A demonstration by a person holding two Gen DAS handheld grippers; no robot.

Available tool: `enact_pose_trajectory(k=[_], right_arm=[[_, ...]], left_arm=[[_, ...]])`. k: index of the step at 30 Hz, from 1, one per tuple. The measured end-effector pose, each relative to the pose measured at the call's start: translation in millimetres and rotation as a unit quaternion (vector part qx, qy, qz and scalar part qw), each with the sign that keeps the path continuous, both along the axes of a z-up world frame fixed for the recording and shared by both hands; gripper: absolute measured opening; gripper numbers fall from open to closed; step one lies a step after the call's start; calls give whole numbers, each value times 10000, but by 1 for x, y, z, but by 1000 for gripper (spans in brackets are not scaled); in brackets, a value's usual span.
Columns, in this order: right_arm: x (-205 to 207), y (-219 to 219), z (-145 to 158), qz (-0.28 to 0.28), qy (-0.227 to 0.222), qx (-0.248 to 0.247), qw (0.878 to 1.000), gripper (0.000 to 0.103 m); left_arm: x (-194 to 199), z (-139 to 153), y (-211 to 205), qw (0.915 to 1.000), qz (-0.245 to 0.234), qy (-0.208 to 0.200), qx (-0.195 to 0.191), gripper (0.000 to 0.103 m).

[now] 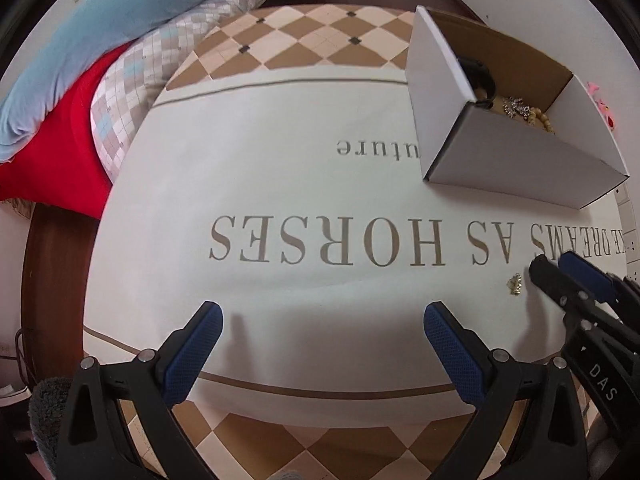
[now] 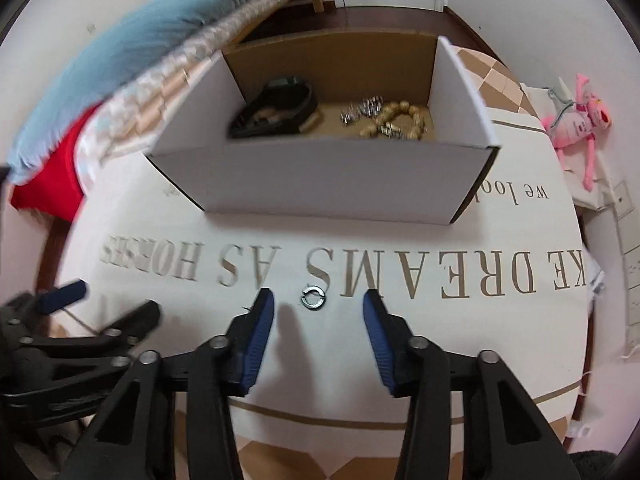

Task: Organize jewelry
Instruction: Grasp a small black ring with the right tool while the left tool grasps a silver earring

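A white cardboard box [image 2: 320,176] with a brown inside stands on the lettered tablecloth [image 2: 360,340]. It holds a black watch band [image 2: 276,108], silver pieces [image 2: 362,110] and a wooden bead bracelet [image 2: 400,120]. A small silver ring [image 2: 313,297] lies on the cloth just ahead of my open right gripper [image 2: 319,304], between its fingers. In the left wrist view my left gripper [image 1: 323,316] is open and empty over bare cloth. The box [image 1: 516,156] is at the upper right there. The right gripper [image 1: 549,267] reaches beside a small jewel [image 1: 515,284].
A blue pillow [image 1: 100,28], a red cloth [image 1: 56,140] and a checked quilt [image 1: 160,52] lie on the bed at the left. A pink plush toy [image 2: 578,116] sits at the right. The table's front edge is near me.
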State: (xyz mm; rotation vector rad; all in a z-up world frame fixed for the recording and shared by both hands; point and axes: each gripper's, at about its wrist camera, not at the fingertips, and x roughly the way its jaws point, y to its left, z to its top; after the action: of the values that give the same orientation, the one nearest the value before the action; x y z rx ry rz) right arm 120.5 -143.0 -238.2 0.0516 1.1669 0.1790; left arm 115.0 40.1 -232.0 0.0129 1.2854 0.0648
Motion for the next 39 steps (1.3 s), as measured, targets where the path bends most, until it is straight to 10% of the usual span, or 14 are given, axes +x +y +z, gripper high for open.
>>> enact_pose_trajectory(k=[4, 22, 30, 39], right_arm=[[0, 10, -1, 168, -180, -313, 9992, 14], [-31, -81, 13, -1033, -69, 83, 9946, 13], [-38, -112, 5, -1413, 15, 286, 9896, 13], [-39, -119, 6, -1514, -39, 326, 9879, 13]], left_arm=[[2, -6, -1, 9999, -57, 123, 22, 103], [-12, 13, -101, 9960, -776, -150, -418, 102], [-3, 6, -122, 9938, -1063, -229, -215, 47], [7, 7, -126, 9922, -1176, -325, -240, 10]])
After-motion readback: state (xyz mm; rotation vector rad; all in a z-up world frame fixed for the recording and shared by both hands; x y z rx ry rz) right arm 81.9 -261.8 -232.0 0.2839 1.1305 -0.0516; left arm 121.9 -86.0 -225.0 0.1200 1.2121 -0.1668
